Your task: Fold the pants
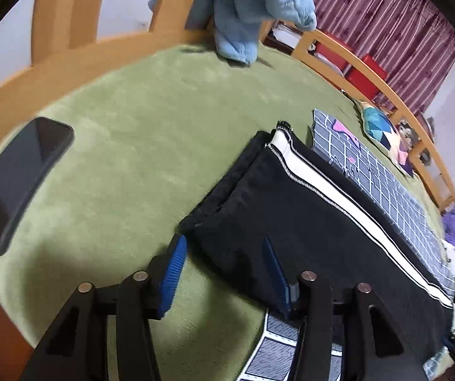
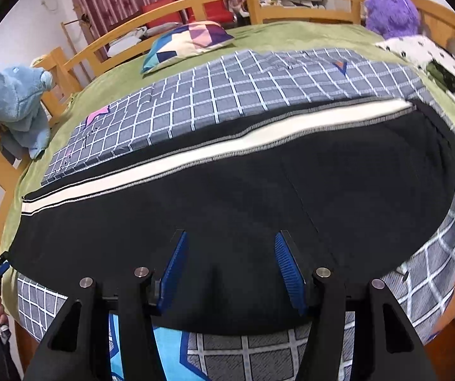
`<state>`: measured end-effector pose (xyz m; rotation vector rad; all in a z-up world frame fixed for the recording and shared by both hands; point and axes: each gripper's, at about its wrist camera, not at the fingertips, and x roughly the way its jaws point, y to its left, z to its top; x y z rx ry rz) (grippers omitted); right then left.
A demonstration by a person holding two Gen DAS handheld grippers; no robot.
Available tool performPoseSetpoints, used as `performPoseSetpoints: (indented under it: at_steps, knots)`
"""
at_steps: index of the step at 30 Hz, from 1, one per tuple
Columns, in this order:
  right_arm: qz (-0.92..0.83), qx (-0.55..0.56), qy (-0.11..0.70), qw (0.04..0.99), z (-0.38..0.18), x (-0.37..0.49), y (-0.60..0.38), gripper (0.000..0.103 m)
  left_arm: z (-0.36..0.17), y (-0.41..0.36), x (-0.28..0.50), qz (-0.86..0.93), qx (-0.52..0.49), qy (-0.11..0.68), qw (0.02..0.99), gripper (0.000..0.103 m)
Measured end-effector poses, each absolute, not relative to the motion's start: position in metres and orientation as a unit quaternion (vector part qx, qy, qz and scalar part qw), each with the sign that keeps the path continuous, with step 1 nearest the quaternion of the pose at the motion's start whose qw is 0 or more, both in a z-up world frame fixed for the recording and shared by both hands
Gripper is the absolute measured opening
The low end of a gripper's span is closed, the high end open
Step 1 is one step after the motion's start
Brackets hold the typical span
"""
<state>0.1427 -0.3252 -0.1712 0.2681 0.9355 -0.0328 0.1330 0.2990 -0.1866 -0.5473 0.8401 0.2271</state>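
Note:
Black pants (image 1: pixel 306 222) with a white side stripe lie flat and long on a grey checked blanket (image 1: pixel 383 177) on a green bed. In the left wrist view the leg-hem end is near. My left gripper (image 1: pixel 224 254) is open, its blue pads spread, one over the green cover and one on the black cloth at the near corner. In the right wrist view the pants (image 2: pixel 259 190) fill the middle. My right gripper (image 2: pixel 230 250) is open just above the black cloth near its front edge.
A black phone (image 1: pixel 18 181) lies on the green cover (image 1: pixel 151 133) at left. A blue plush toy (image 1: pixel 253 9) hangs at the wooden bed rail (image 1: pixel 69 63). A patterned cushion (image 2: pixel 186 44), a purple plush (image 2: pixel 389 9) and a dotted pillow (image 2: pixel 418 54) sit at the far side.

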Motion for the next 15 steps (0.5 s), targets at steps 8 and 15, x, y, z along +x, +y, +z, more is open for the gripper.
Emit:
performPoseSetpoints:
  at_steps: [8, 15]
  knots:
    - [-0.009, 0.15, 0.458, 0.876, -0.185, 0.151, -0.315, 0.057, -0.22, 0.324, 0.165, 0.097, -0.348, 0.391, 0.846, 0.049]
    - [-0.001, 0.14, 0.457, 0.878, -0.185, 0.149, -0.314, 0.057, -0.174, 0.301, 0.174, 0.112, -0.288, 0.386, 0.869, 0.022]
